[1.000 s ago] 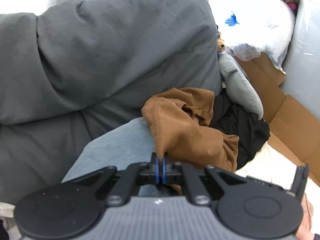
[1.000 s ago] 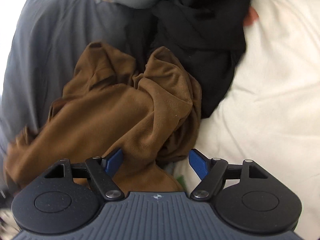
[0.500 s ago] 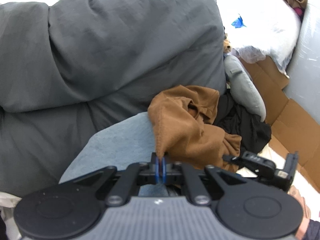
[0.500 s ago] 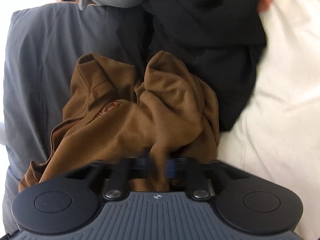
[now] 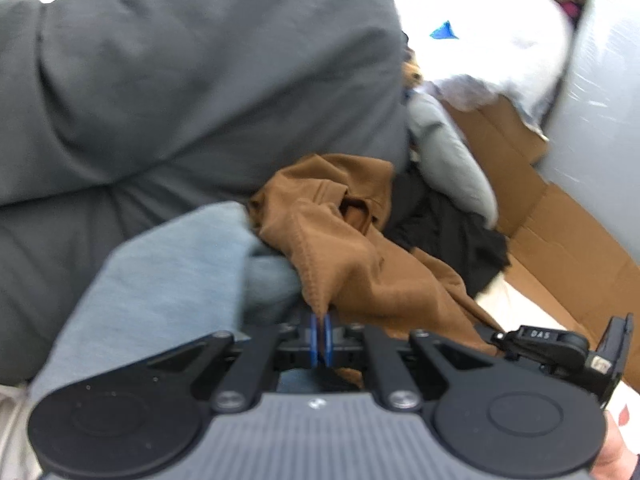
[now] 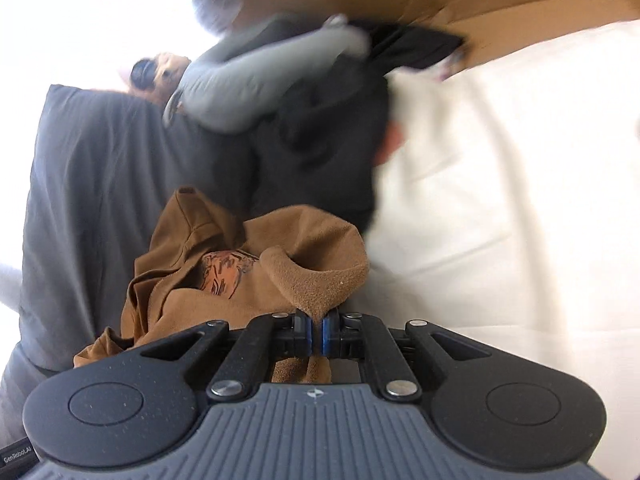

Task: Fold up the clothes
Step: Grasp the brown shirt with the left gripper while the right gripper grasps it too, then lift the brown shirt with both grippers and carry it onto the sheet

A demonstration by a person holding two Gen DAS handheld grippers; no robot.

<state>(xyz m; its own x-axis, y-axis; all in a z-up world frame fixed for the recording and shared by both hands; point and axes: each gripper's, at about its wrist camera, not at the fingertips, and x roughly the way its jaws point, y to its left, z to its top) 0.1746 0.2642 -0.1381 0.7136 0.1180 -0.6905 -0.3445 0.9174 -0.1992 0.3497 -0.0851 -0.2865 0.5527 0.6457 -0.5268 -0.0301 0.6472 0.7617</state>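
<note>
Against the big dark grey duvet [image 5: 192, 92] that fills the far side of the bed lies a rumpled brown garment [image 5: 344, 248] — a soft, fleecy top with a printed drawing on its front [image 6: 226, 270]. Both grippers hold it. The left gripper [image 5: 321, 340] has its blue pads pressed together on a thin hem of the brown cloth, which rises from the pinch towards the heap. The right gripper [image 6: 316, 336] is clamped on a thicker fold of the same garment; a rounded flap of the fabric stands up just beyond its fingers, and more brown cloth hangs below them. In the left wrist view the right gripper shows as a black tool at the lower right edge, with brown cloth drawn out towards it, and part of a hand [image 5: 612, 460] appears in the bottom right corner. A light blue cloth [image 5: 168, 276] lies just beside the brown garment, on the side nearer the duvet, touching it. Behind the brown top sits a crumpled black garment [image 6: 320, 152], partly on the cream sheet [image 6: 500, 220] that covers the open side of the bed. A pale grey padded piece [image 6: 256, 84] rests across the far end of the black one, though blur hides its shape. Flattened brown cardboard [image 5: 560, 236] runs along the bed's far edge — beside it stands a pale wall [image 5: 608, 120].
</note>
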